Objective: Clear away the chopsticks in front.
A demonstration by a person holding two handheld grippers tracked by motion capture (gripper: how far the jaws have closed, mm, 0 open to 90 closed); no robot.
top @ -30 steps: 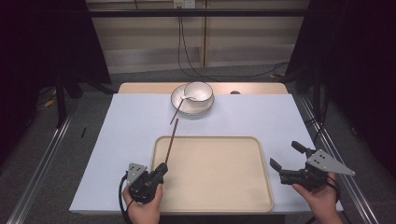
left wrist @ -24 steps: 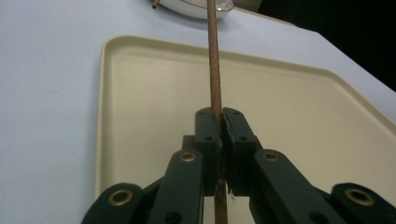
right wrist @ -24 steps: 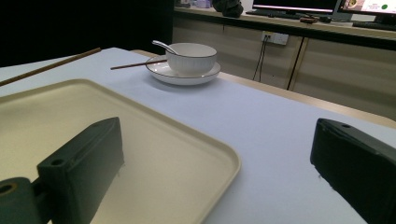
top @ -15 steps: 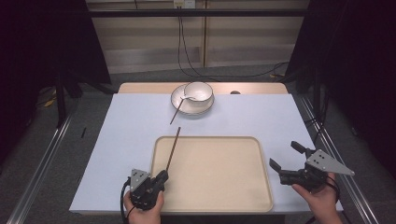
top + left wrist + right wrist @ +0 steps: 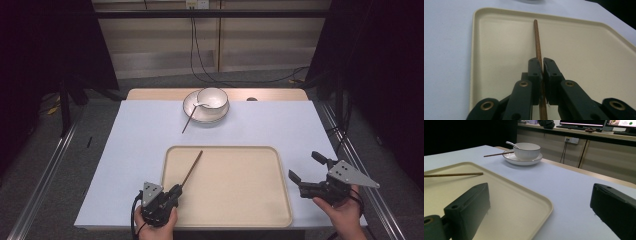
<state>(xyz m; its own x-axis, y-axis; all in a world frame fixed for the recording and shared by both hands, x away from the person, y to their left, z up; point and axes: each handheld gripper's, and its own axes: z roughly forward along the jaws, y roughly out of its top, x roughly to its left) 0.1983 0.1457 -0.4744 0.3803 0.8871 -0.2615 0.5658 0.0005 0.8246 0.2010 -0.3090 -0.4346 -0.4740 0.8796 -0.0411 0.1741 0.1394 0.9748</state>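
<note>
Jaws of our left gripper (image 5: 176,190) clamp the near end of a wooden chopstick (image 5: 192,168), which now lies lower in the frame, wholly inside the beige tray (image 5: 235,220). Our right gripper (image 5: 309,173) waits wide open at lower right, so we judge release comes next.

Chopstick's (image 5: 538,47) near end (bottom edge) cut off, left gripper view

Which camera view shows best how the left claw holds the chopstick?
The left gripper view: the left claw is shut on the chopstick, seen close up. The high view shows it small; the right gripper view shows its far end.
</note>
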